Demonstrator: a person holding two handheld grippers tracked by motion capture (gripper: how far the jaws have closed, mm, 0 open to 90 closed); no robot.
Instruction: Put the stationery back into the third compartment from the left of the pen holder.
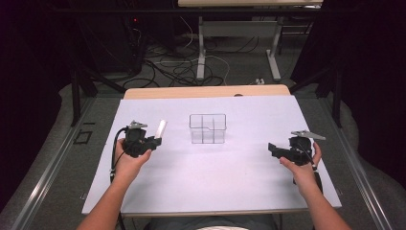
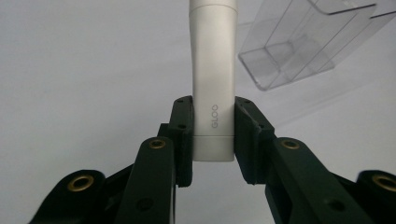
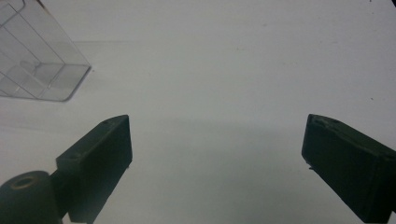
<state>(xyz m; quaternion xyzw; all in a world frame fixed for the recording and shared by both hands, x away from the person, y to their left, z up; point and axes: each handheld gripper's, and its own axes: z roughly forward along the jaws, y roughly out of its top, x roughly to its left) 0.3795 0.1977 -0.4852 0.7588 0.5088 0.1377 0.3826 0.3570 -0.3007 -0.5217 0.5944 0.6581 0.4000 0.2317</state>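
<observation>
One glue stick [image 2: 214, 84] clamped in the left tool [image 2: 214, 140] — one clear organizer [image 1: 207, 128].

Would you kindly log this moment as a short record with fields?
held item: white glue stick, marked GLOO
holder: left claw, shut on the stick's lower end
right claw: open, nothing between its jaws
container: clear divided box, standing mid-table, compartments look empty
surface: white table
</observation>
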